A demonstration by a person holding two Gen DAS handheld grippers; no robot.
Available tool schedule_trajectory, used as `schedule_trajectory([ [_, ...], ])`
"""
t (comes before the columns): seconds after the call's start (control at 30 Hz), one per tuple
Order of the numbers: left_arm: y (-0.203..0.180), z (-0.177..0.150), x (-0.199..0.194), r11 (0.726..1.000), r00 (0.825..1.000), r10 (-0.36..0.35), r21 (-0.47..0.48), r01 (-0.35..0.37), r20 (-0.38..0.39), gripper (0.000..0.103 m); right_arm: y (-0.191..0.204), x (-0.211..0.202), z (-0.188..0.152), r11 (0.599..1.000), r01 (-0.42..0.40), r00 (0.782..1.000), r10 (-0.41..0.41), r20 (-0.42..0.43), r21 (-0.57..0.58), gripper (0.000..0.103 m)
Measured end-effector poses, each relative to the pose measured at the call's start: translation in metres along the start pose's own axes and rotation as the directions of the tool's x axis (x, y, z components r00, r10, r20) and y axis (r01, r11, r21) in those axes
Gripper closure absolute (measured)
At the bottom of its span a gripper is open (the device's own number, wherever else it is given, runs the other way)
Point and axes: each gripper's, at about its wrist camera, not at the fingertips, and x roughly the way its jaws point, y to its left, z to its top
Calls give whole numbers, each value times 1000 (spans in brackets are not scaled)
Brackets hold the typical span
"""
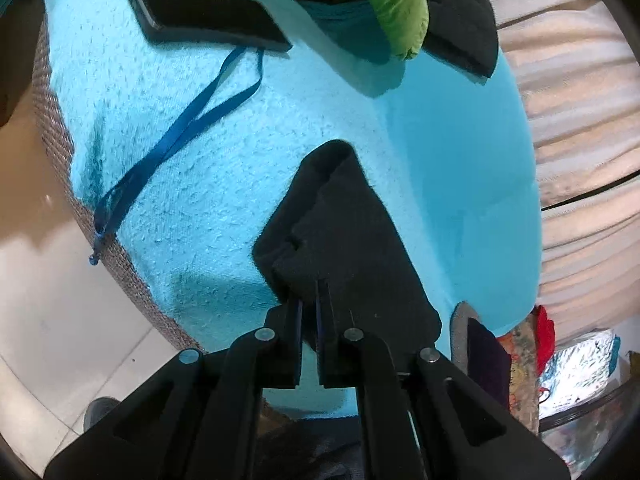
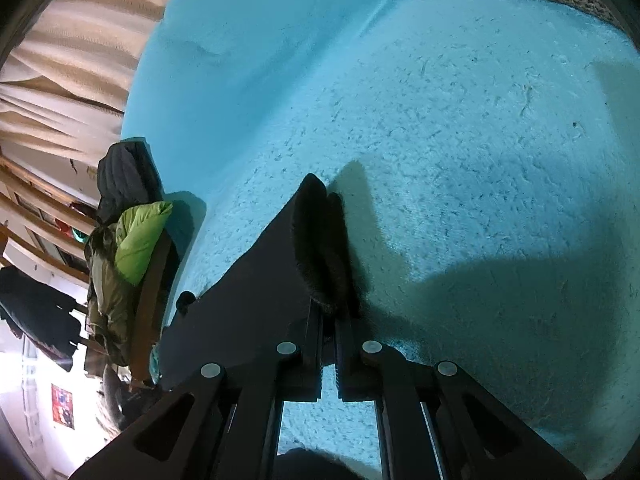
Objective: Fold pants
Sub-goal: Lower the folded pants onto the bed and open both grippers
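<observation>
Turquoise towel (image 1: 200, 160) underneath; left claw (image 1: 310, 300) and right claw (image 2: 329, 312) each clamped on black pants (image 1: 340, 220).

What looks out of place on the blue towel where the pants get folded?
A phone lies on the towel, and its blue strap trails across to the edge. Both sit in the folding space.

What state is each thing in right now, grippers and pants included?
Left gripper: shut on the pants.
Right gripper: shut on the pants.
Pants: black, bunched, pinched at two spots, lifted over the blanket.
Blanket: turquoise, spread flat.
Phone: lying flat on the blanket.
Lanyard: loose, trailing over the blanket's edge.
</observation>
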Motion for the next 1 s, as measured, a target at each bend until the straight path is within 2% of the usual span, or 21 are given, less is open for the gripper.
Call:
schedule_trajectory([
  [0.17,-8,-2,5,994,998,51,99,-54,27,96,-4,5,-4,1000,-12,1000,12,2,6,100],
  [0.23,-20,-4,1,975,992,106,189,-118,73,91,-4,2,-5,1000,-10,1000,10,8,8,101],
  [0.27,-24,-5,-3,963,984,142,214,-162,106,81,-3,1,-4,1000,-2,1000,2,11,10,100],
  [0.3,-33,-7,-10,935,958,218,242,-259,186,67,-1,-3,-3,1000,24,999,-24,22,4,97],
  [0.33,-38,-7,-15,917,937,251,252,-311,243,58,4,-9,-2,995,94,994,-93,54,-17,90],
  [0.4,-57,-5,-31,882,884,264,274,-383,386,57,19,-22,3,969,234,964,-220,150,-84,87],
  [0.43,-65,-4,-33,878,875,250,285,-385,414,54,29,-26,6,952,279,947,-251,199,-125,87],
  [0.47,-75,-2,-33,875,873,224,306,-376,433,52,41,-27,8,934,312,935,-269,232,-173,87],
  [0.5,-87,0,-27,868,883,190,347,-355,429,50,53,-24,10,917,325,932,-268,245,-232,87],
  [0.53,-100,2,-14,849,901,163,409,-336,403,50,72,-15,10,886,326,937,-255,240,-331,87],
  [0.57,-108,3,-1,831,914,158,450,-328,373,50,92,0,9,834,326,942,-249,225,-444,87],
  [0.6,-114,5,20,811,930,175,487,-323,324,50,103,9,7,797,328,943,-248,221,-506,87],
  [0.67,-112,9,55,800,942,233,503,-327,241,52,121,44,6,705,331,943,-265,200,-628,91],
  [0.7,-105,11,71,797,936,279,492,-350,214,61,120,54,7,691,341,939,-285,193,-638,91],
  [0.73,-94,12,79,799,927,305,471,-374,219,67,111,73,10,687,365,925,-345,160,-628,91],
  [0.77,-89,11,76,801,921,281,463,-380,270,70,100,86,12,699,367,916,-385,109,-613,90],
  [0.8,-86,10,75,795,913,294,458,-398,283,70,95,82,10,718,345,933,-331,139,-604,91],
  [0.87,-84,9,72,802,917,272,458,-383,291,70,91,78,11,736,328,940,-318,125,-593,90],
  [0.93,-85,10,71,795,916,275,467,-387,291,70,102,78,14,709,357,923,-367,114,-608,90],
  [0.97,-86,5,69,788,913,284,471,-397,293,70,110,79,14,690,373,913,-391,115,-620,87],
  [1.0,-91,4,70,772,905,307,478,-418,296,68,129,79,12,670,362,919,-374,127,-647,87],
])
